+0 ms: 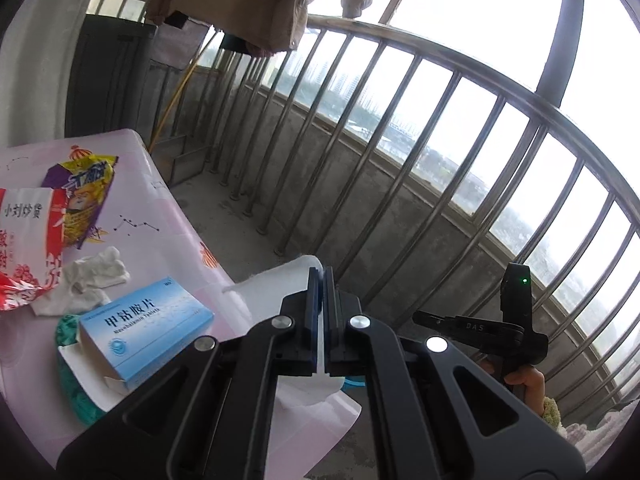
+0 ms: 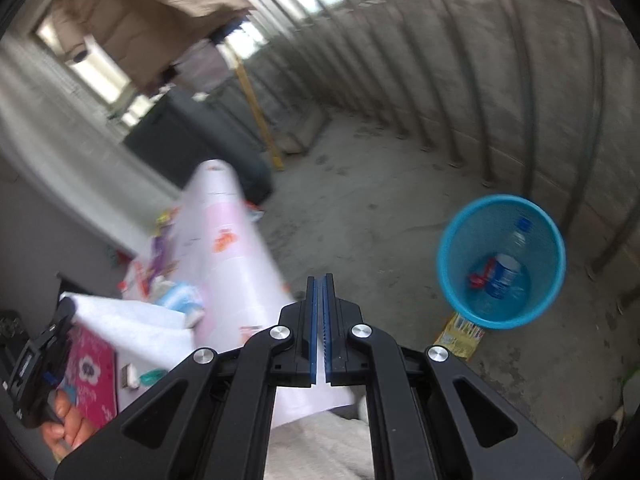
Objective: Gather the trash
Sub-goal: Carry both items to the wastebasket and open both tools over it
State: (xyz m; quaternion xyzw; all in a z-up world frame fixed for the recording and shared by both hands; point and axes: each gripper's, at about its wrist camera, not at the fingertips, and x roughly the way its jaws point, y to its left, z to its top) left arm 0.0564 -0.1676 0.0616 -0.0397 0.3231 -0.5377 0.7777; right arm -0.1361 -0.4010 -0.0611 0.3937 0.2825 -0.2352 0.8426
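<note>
Pinching a white sheet of soft paper (image 1: 276,292), the left gripper (image 1: 321,280) has its two blue-padded fingers pressed together on the sheet's upper edge; the sheet hangs over the near edge of the pink patterned table (image 1: 168,216), and in the right wrist view the same white sheet (image 2: 132,328) spreads out from the left gripper (image 2: 66,312) at the lower left of the frame, with the person's left hand (image 2: 60,428) wrapped round its handle. Beside the sheet on the table lies a blue and white medicine box (image 1: 148,328) with one end flap open; just behind it sit crumpled white tissues (image 1: 92,280), a red and white snack bag (image 1: 28,248) and a yellow and purple snack wrapper (image 1: 84,200); a teal item (image 1: 72,392) shows from under the box. The right gripper (image 2: 320,292) is closed with its pads nearly touching and nothing between them; it hangs above the concrete floor (image 2: 360,208). To its right stands a blue mesh bin (image 2: 500,260) on the floor, well apart from the table; inside lie a clear plastic bottle (image 2: 506,272) with a blue label and a small red scrap (image 2: 478,278); a yellow flat package (image 2: 460,336) lies on the floor touching the bin's base. A metal railing (image 1: 440,140) lines the balcony, and a beige jacket (image 1: 240,0) hangs overhead.
</note>
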